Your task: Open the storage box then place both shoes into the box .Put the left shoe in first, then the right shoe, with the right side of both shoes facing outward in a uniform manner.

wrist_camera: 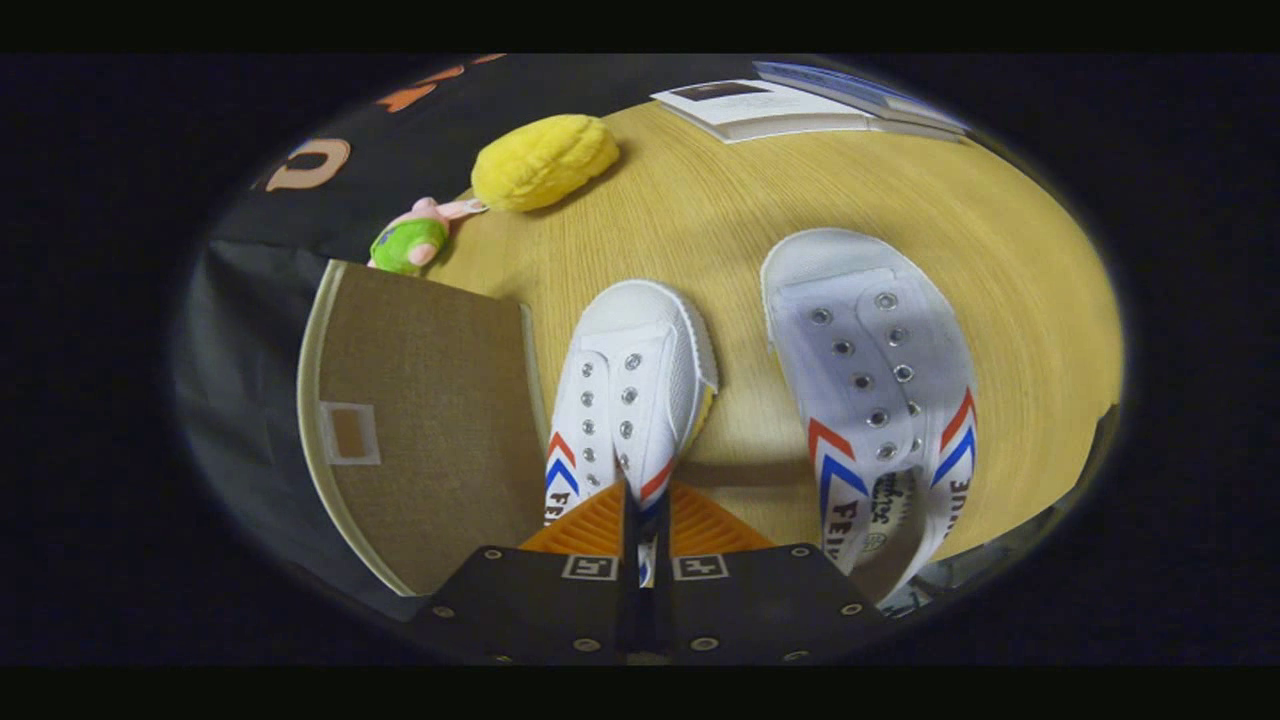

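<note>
The hand-held gripper (646,520) is clamped on a white shoe (625,400); its twin (880,380) reads "FEIYUE".

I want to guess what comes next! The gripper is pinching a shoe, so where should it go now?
Probably lift it and swing it toward the brown storage box beside it. The gripper is closed on the side wall of one white shoe, while the other white shoe sits flat on the wooden table.

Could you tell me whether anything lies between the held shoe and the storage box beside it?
Nothing visible does. The tongs are closed on the white canvas shoe, and the brown fabric storage box sits right beside it. The second white shoe lies on the other side.
</note>
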Demonstrator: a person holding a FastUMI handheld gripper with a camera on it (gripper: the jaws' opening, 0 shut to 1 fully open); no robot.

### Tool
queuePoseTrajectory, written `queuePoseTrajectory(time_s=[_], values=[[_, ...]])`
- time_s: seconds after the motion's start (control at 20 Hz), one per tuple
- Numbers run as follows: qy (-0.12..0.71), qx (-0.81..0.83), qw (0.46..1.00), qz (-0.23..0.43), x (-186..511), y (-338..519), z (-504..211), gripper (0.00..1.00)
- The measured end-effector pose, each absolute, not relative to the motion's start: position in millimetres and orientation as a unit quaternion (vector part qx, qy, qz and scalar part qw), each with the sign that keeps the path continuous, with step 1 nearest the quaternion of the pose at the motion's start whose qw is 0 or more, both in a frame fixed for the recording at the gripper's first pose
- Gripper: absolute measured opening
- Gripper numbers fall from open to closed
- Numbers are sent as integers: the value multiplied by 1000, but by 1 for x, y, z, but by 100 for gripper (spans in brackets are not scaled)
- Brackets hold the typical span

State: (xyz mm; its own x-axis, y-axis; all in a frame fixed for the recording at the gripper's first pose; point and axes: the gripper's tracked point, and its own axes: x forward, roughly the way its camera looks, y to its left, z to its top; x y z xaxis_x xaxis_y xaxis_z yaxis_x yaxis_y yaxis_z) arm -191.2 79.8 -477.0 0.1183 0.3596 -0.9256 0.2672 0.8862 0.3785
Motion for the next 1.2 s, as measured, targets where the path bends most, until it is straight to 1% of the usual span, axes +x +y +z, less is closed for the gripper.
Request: queuePoseTrajectory(time_s=[0.3, 0.45, 0.6, 0.75, 0.9, 1.2], values=[[601, 309, 735, 56, -152, 87, -422, 6], [563, 311, 763, 64, -125, 84, -384, 5], [535, 295, 786, 93, -104, 95, -344, 5], [518, 284, 796, 132, -94, 120, -316, 5], [510, 265, 799, 176, -92, 151, -308, 5], [531, 204, 794, 217, -109, 200, -333, 5]])
